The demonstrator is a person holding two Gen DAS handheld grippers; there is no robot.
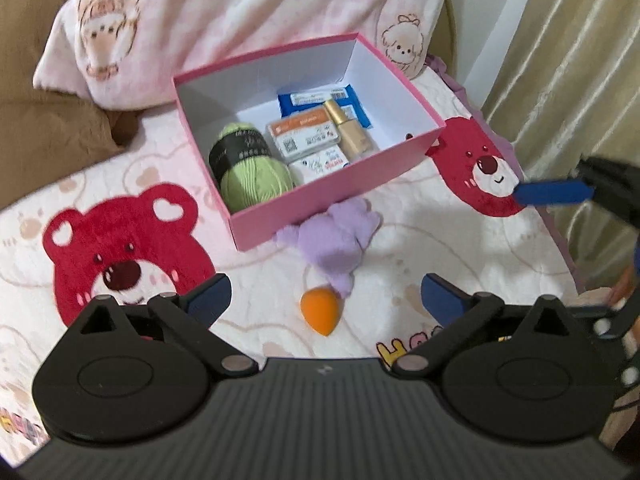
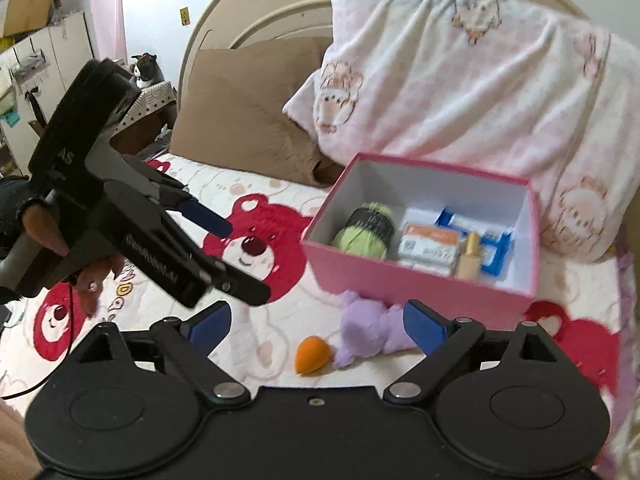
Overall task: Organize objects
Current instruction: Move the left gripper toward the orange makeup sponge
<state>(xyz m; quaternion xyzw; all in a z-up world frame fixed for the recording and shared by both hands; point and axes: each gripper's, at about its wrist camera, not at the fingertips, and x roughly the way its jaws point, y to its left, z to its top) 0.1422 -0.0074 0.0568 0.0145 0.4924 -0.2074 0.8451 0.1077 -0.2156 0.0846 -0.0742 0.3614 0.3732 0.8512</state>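
Pink box (image 1: pixel 344 184) on bear-print bedspread (image 1: pixel 420 240).

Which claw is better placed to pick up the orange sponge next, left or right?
Probably left. The left claw is open with the orange sponge centred between its fingers. The right claw is open too, but the sponge sits left of its centre, with the purple plush toy crowding it.

— How's my view?
— Evenly bright indoor light, soft shadows on the bed (image 1: pixel 400 240). Motion blur smears the pink box (image 2: pixel 420 280); fisheye bends both frames' edges, corners go dark.
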